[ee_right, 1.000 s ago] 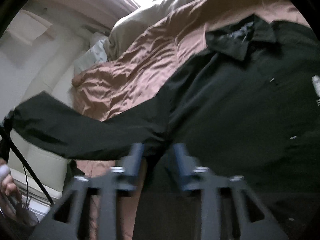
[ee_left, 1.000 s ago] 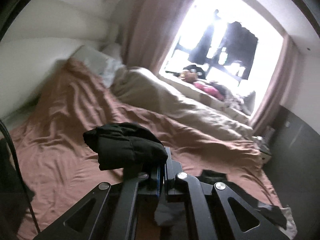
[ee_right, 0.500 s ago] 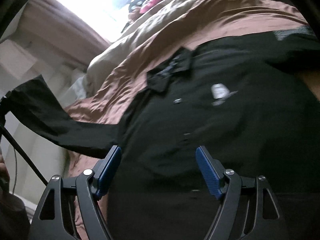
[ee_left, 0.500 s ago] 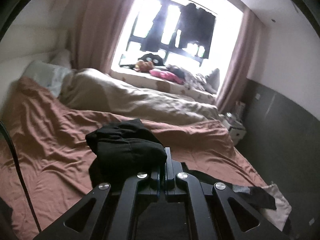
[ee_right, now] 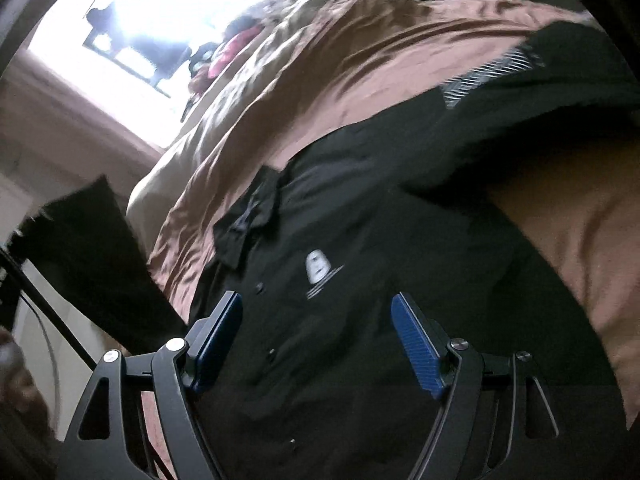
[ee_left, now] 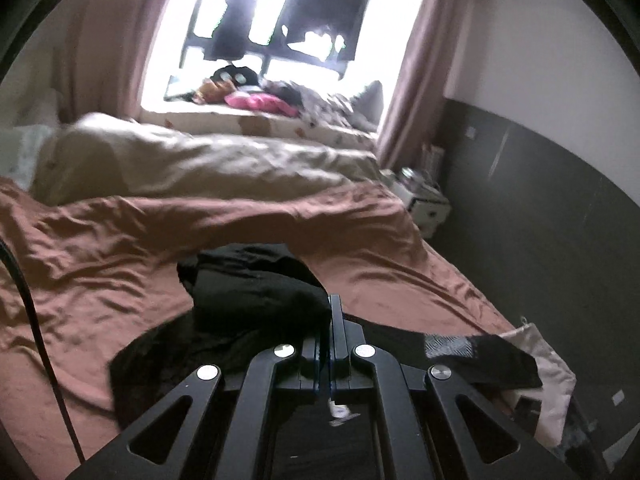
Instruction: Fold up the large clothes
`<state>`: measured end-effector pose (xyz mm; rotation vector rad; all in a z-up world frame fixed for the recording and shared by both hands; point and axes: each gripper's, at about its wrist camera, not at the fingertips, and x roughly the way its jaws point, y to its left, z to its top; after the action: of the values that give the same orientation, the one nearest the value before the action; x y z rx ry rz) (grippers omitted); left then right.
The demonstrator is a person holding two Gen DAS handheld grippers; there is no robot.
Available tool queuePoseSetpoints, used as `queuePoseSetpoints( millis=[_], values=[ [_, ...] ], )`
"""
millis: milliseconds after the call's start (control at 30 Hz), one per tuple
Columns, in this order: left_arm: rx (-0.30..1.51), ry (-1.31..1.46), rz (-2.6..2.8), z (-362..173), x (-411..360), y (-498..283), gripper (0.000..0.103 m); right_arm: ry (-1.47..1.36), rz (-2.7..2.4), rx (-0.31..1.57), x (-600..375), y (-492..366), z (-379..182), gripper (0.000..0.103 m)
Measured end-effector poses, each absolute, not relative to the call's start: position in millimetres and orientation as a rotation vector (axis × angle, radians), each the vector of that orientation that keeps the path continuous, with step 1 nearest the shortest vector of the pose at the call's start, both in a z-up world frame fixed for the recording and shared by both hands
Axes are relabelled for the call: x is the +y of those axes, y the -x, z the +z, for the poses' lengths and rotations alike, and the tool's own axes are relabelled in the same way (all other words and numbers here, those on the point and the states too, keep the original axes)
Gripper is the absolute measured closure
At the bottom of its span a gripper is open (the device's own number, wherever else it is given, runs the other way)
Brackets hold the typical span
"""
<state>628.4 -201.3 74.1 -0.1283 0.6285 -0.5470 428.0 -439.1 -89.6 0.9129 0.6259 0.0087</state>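
Note:
A black button-up shirt [ee_right: 360, 248] with a collar and a small white chest logo lies spread on the brown bedsheet [ee_right: 360, 64]. My left gripper [ee_left: 330, 320] is shut on the shirt's sleeve end [ee_left: 256, 284], which bunches over its fingers, held above the bed. That lifted sleeve also shows at the left of the right wrist view [ee_right: 92, 264]. My right gripper [ee_right: 316, 320] is open and empty, just above the shirt's button front.
A beige duvet [ee_left: 208, 164] lies along the far side of the bed. A window ledge [ee_left: 280, 116] holds clothes and toys. A white bedside table [ee_left: 424, 200] stands by the dark wall. A pale bag [ee_left: 548, 376] lies at the bed's right edge.
My left gripper has swung right with the sleeve, toward the shirt body. My right gripper has opened, let go of the shirt and drawn back over the front.

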Motion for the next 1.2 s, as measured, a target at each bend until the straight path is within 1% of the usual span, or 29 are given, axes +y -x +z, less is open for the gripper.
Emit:
queuePoseSetpoints(
  millis=[67,167,267,333,367,400,433,467,500,600,767,1000,1200],
  values=[
    [0.698,0.137,-0.587,50,-225,-637,0.101,-0.982,-0.012,0.63,-447,-428,-102,0.027],
    [0.852,0.155,-0.639,7,-253,-652,0.1,-1.067,-0.018,0.624,-456,-425,-111,0.027],
    [0.991,0.18,-0.677,-39,-271,-654,0.098,-1.109,-0.025,0.601,-466,-425,-114,0.027],
    [1.057,0.199,-0.7,-61,-272,-651,0.093,-1.114,-0.034,0.588,-468,-425,-115,0.027],
    [1.069,0.21,-0.712,-66,-273,-650,0.083,-1.114,-0.037,0.585,-470,-425,-116,0.027],
    [1.075,0.219,-0.719,-69,-271,-647,0.066,-1.114,-0.04,0.583,-468,-421,-116,0.027],
    [1.071,0.228,-0.718,-70,-268,-643,0.058,-1.118,-0.041,0.583,-469,-421,-116,0.027],
    [1.053,0.239,-0.715,-68,-261,-638,0.046,-1.119,-0.041,0.585,-467,-422,-118,0.027],
    [1.036,0.248,-0.715,-65,-257,-636,0.042,-1.116,-0.038,0.592,-465,-424,-119,0.027],
    [0.988,0.248,-0.697,-53,-243,-627,0.042,-1.087,-0.01,0.604,-459,-430,-116,0.027],
    [0.913,0.271,-0.542,-45,-185,-599,0.042,-0.955,0.031,0.636,-438,-449,-102,0.027],
    [0.87,0.387,-0.3,-78,-108,-557,0.042,-0.721,0.037,0.651,-398,-468,-78,0.027],
    [0.884,0.431,-0.21,-112,-71,-561,0.042,-0.479,-0.015,0.676,-354,-490,-72,0.027]
  ],
)
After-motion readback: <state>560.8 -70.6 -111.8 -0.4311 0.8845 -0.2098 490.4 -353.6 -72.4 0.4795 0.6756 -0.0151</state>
